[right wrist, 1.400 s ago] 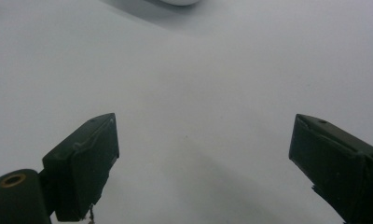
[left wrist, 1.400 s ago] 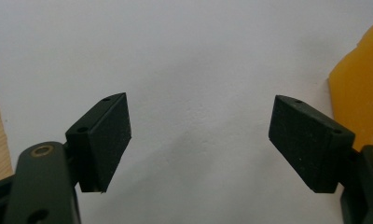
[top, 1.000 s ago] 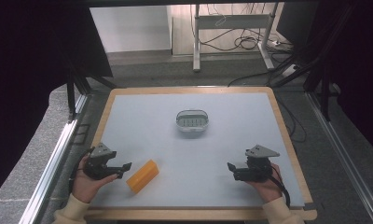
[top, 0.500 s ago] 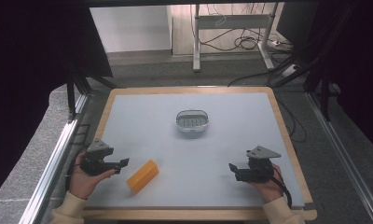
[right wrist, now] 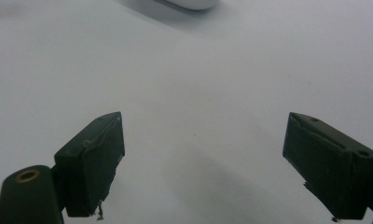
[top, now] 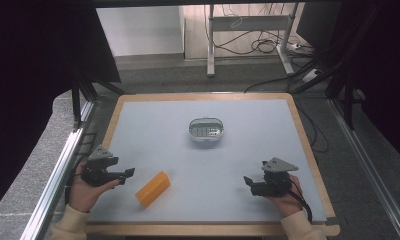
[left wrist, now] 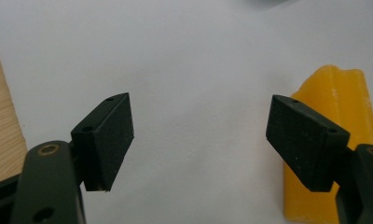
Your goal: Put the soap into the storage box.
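Note:
A yellow block (top: 153,188) lies on the pale table mat (top: 248,145), front left of centre. My left gripper (top: 129,172) hovers just left of it, apart from it. In the left gripper view the block (left wrist: 336,107) sits behind the right jaw, outside the gap. The left gripper (left wrist: 201,135) is open; its jaws have just been closing a little, with nothing between them. My right gripper (top: 248,180) rests near the front right, pointing left. In its own view the right gripper (right wrist: 203,158) is open over bare mat.
A small oval metal dish (top: 206,130) stands in the middle of the mat, and its rim (right wrist: 189,3) shows in the right gripper view. A wooden frame (top: 308,145) borders the mat. Metal rails run along the left side.
The left gripper has edged slightly left and back from the yellow block. The right hand and the block have not moved.

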Demonstrator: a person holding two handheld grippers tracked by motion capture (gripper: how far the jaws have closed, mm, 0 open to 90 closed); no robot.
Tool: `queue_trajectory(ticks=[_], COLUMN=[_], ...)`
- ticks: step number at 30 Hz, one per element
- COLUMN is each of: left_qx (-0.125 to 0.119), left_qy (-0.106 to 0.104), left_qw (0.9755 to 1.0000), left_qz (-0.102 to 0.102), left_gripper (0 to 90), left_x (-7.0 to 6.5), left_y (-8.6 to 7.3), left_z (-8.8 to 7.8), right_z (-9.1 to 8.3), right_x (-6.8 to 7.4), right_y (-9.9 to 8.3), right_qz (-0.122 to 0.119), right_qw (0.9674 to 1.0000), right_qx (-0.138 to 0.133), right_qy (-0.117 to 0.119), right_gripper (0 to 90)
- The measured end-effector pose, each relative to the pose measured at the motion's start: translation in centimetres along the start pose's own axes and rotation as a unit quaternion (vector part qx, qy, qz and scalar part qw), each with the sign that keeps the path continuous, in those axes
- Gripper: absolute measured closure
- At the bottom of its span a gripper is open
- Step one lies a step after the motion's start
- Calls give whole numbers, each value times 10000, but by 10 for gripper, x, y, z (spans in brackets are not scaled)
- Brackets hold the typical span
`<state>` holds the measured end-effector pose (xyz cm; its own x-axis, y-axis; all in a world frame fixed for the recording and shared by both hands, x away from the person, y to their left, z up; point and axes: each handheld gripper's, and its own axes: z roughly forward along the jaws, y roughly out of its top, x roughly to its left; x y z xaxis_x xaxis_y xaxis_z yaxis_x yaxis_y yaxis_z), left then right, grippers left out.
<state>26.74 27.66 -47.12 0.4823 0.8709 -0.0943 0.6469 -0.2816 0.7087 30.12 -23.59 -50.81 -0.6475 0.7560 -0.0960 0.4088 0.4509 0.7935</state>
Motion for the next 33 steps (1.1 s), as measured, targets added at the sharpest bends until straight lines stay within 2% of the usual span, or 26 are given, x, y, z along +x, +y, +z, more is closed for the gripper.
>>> queue_trajectory(ticks=[6, 18, 24, 33], left_qx=[22, 147, 194, 373], left_qy=[-104, -230, -204, -310], left_qw=[9998, 9990, 9986, 9967], left_qz=[143, 342, 440, 651], left_gripper=[235, 240, 231, 225], left_x=[-9, -25, -30, -43], left_y=[6, 12, 14, 14], left_z=[-9, -19, -18, -8], right_z=[3, 3, 3, 3], right_x=[-4, -4, -4, -4], right_y=[-4, -4, -4, -4], right_qz=[160, 191, 197, 208], right_qw=[9998, 9996, 9996, 9996], right_qx=[117, 156, 170, 163], right_qy=[-50, -137, -132, -72], right_gripper=[128, 128, 128, 128])
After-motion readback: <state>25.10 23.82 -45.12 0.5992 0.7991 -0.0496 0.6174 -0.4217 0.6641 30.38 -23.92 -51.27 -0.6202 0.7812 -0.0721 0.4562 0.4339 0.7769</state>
